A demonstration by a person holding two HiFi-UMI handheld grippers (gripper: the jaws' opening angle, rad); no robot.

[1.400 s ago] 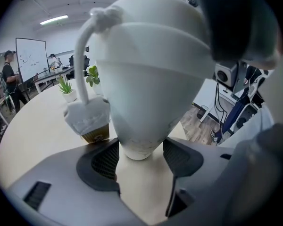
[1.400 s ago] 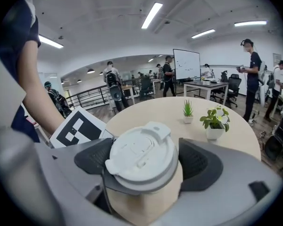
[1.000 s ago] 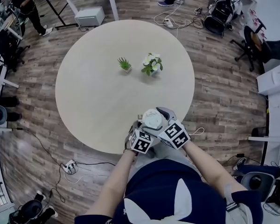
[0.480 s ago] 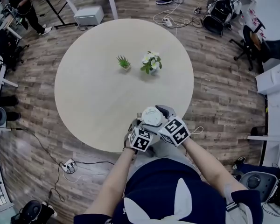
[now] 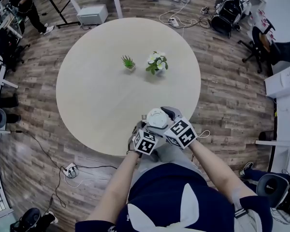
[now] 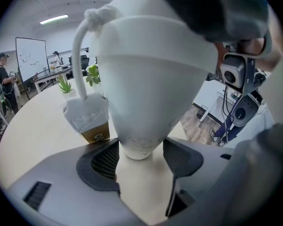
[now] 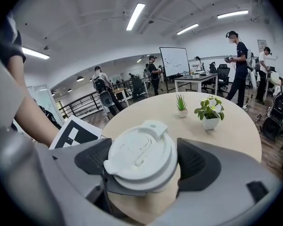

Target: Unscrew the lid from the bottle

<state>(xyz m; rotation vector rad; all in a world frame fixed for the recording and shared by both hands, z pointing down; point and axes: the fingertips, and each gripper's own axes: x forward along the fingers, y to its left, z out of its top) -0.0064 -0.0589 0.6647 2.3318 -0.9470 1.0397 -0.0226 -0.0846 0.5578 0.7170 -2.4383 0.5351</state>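
Observation:
A white bottle (image 6: 151,79) stands upright in the air over the near edge of the round table (image 5: 96,81). My left gripper (image 6: 140,157) is shut on its narrow lower part, a dark pad (image 6: 100,166) on each side. My right gripper (image 7: 144,161) comes from above and is shut on the white lid (image 7: 141,154), which carries a flip spout. In the head view the lid (image 5: 157,117) shows between the two marker cubes. A white cord (image 6: 78,55) runs from the bottle's top to a small white and tan tag (image 6: 88,120) that hangs beside it.
A small green plant (image 5: 128,62) and a pot of white flowers (image 5: 156,63) stand at the middle of the table. Wooden floor, cables, chairs and people surround it. A whiteboard (image 7: 174,61) and desks stand further off.
The head view has drifted slightly. Both grippers stay closed on the bottle and lid at the same spot near the table's edge.

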